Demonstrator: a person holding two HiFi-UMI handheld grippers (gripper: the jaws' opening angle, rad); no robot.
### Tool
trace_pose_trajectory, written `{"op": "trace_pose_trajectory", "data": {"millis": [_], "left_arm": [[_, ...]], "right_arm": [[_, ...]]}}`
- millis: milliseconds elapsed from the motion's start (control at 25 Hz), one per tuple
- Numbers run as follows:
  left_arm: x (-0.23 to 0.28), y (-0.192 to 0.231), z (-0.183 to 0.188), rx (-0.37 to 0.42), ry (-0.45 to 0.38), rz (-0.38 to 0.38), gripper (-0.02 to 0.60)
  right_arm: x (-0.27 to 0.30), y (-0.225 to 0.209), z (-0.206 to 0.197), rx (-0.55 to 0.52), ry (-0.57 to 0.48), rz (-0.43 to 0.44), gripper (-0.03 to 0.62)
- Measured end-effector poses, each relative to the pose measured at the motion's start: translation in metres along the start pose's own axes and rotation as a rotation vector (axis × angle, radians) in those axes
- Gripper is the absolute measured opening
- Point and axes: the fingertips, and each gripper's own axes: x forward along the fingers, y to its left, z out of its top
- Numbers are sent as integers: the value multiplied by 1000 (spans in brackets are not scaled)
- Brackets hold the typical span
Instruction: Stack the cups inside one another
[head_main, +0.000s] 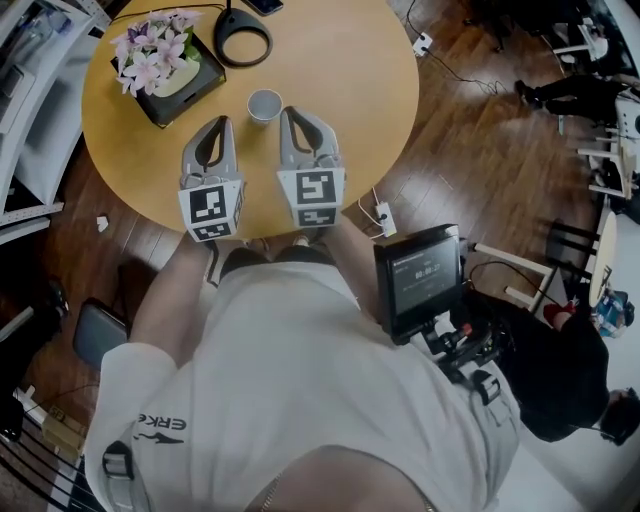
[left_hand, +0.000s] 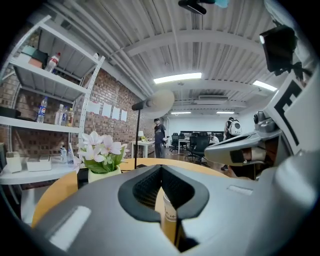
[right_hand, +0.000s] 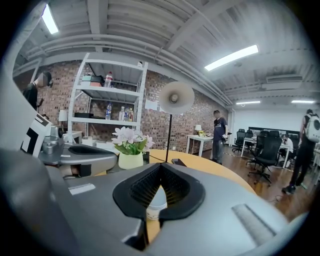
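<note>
Round wooden table, one white paper cup; left gripper, right gripper clenched empty; sleeve print "ERK"; brick wall only in gripper views

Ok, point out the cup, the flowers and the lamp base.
cup (head_main: 265, 104), head view, inside its open mouth
flowers (head_main: 155, 46), head view, on the pink blossoms
lamp base (head_main: 243, 42), head view, middle of the black disc

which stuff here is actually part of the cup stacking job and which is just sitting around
For the job:
- white cup on the table
- left gripper and right gripper, both shut, holding nothing

Just lying about:
- flower pot
- lamp base
- phone
</note>
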Motion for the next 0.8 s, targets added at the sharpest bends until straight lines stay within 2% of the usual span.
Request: {"op": "trace_pose_trajectory", "data": {"millis": [320,600,800], "left_arm": [[-49,-39,22,41,-54,80,2],[-108,-95,33,20,-117,142,2],[-146,-111,32,14,-131,198,2]], "right_arm": [[-61,-11,8,0,-72,78,14],[-135,-27,-3,14,-121,153,14],[-171,-24,-12,22,-137,195,14]]}}
